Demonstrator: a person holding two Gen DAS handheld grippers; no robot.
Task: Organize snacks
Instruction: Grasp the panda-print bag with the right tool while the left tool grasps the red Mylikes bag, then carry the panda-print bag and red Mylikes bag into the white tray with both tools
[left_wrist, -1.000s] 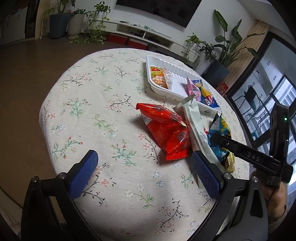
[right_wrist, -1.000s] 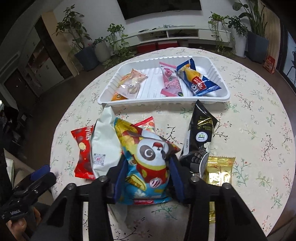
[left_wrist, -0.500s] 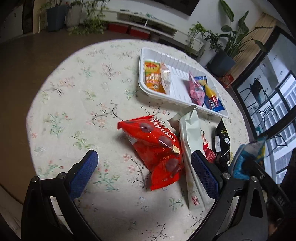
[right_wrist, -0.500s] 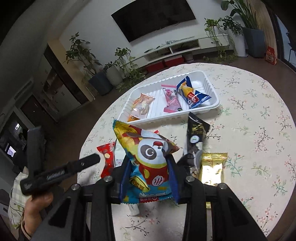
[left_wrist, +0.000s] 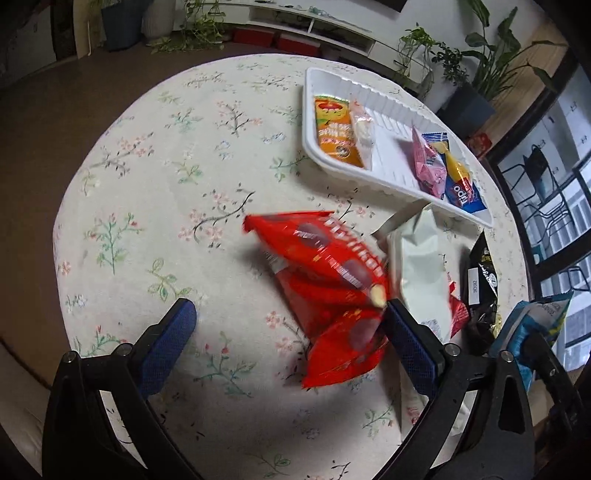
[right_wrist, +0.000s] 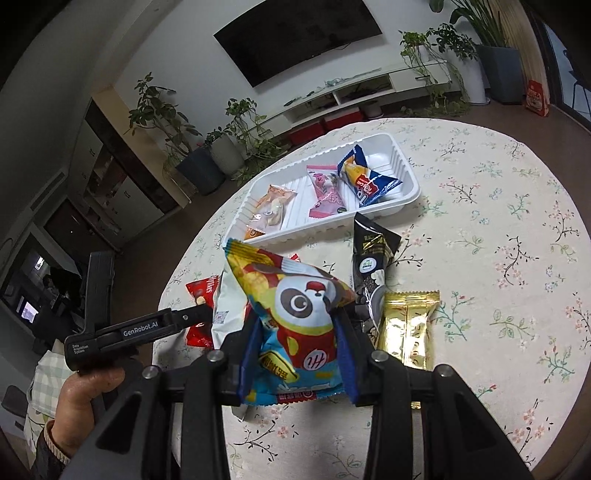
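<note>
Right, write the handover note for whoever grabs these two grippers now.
Right gripper: shut on the panda snack bag, lifted off the table.
Left gripper: open, holding nothing, over the red bag with one finger beside it.
Done: four packets already in the white tray: orange, clear, pink and blue.
Left on the floral tablecloth: red bag, white bag, black packet, gold packet.
Likely next: set the panda bag in the tray, then the rest.
</note>
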